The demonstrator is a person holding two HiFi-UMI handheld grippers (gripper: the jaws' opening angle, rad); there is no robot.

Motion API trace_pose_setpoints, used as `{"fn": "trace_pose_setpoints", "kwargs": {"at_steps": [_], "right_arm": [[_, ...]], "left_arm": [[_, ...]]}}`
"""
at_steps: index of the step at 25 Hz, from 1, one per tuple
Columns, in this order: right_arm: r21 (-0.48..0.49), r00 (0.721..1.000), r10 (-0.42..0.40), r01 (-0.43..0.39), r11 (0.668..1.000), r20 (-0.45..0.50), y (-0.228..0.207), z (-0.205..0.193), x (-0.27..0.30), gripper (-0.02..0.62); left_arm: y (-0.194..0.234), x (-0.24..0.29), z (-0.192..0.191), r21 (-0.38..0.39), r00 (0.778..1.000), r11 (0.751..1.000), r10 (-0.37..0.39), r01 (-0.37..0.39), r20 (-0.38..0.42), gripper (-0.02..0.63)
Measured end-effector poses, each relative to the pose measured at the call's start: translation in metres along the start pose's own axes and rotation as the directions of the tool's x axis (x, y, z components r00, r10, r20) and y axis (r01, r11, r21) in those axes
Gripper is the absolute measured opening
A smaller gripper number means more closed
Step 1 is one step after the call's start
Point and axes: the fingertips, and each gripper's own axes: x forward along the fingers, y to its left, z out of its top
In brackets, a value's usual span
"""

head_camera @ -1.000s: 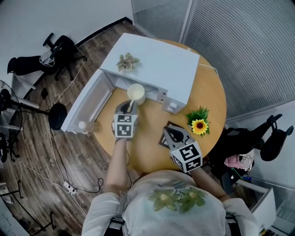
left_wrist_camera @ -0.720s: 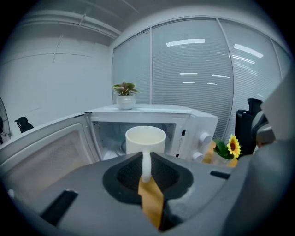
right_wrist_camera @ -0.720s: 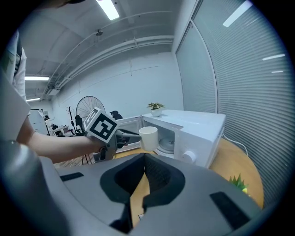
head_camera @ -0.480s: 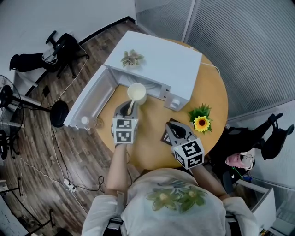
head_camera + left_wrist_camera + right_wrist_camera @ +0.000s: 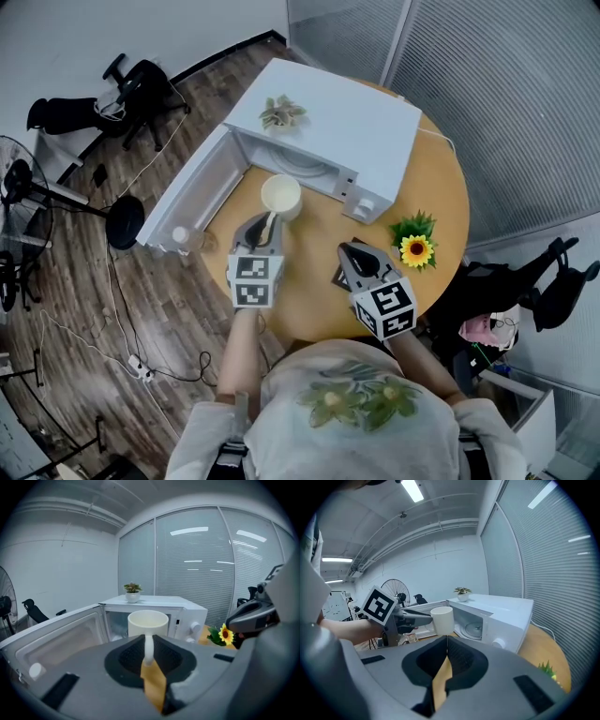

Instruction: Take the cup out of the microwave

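The white cup (image 5: 281, 195) hangs above the round wooden table (image 5: 309, 300), just in front of the white microwave (image 5: 347, 122) and its open cavity. My left gripper (image 5: 267, 223) is shut on the cup's handle. In the left gripper view that handle (image 5: 148, 646) stands upright between the jaws, with the cup (image 5: 148, 622) beyond them. The microwave door (image 5: 192, 202) is swung open to the left. My right gripper (image 5: 349, 255) hovers over the table right of the cup, shut and holding nothing. The right gripper view shows the cup (image 5: 442, 619) at its middle left.
A small potted plant (image 5: 283, 112) sits on top of the microwave. A sunflower decoration (image 5: 417, 248) stands on the table at the right. A small white round thing (image 5: 180, 236) sits at the door's outer end. Office chairs and a fan stand on the floor to the left.
My left gripper has lifted the cup and drawn it a little away from the microwave's opening. The right gripper has stayed where it was.
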Motion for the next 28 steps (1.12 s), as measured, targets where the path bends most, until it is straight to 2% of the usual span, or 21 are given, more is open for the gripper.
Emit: {"fn": "trace_pose_setpoints", "kwargs": {"at_steps": [15,28], "right_arm": [[0.004,0.999,0.031,-0.031,0.999,0.006,0.008,0.000,-0.002,0.017],[-0.021,0.997,0.078,-0.078,0.997,-0.011,0.023,-0.002,0.007,0.017]], "left_arm": [[-0.015,-0.045,-0.004,-0.005,1.000,1.000,0.010,-0.010,0.024,0.054],[-0.007,-0.063,-0.025,-0.017,0.999,0.999,0.048,-0.048,-0.001,0.052]]}}
